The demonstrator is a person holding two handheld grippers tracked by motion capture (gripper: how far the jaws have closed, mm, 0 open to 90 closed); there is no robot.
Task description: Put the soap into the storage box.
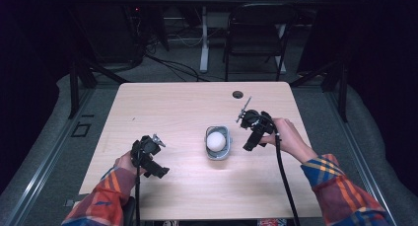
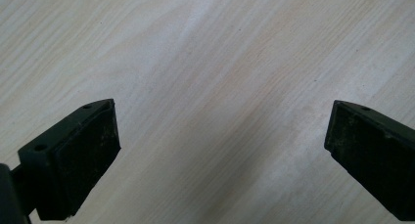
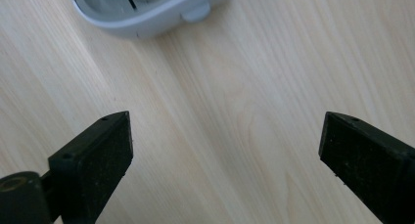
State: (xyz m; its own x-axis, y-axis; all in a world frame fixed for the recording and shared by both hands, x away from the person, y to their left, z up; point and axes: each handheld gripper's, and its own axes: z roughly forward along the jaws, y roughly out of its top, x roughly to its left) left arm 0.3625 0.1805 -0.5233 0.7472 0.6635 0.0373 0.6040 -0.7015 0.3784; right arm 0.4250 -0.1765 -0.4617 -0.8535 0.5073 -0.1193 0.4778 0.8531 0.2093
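Observation:
A small grey container (image 1: 217, 143) sits near the middle of the light wooden table (image 1: 187, 107), with a white ball (image 1: 217, 140) resting in it. My right gripper (image 1: 250, 143) hovers just right of the container, open and holding nothing. In the right gripper view its gripper (image 3: 225, 150) has jaws spread wide over bare wood, and the container's grey rim (image 3: 147, 18) lies at the top. My left gripper (image 1: 158, 170) is at the front left, well apart from the container. The left gripper view has that gripper (image 2: 220, 141) open above plain tabletop.
A round cable hole (image 1: 238, 94) marks the table's far side. Behind the table stand a black folding chair (image 1: 256, 33) and a white desk leg (image 1: 203, 38), with cables on the grey floor. Dark curtains close in both sides.

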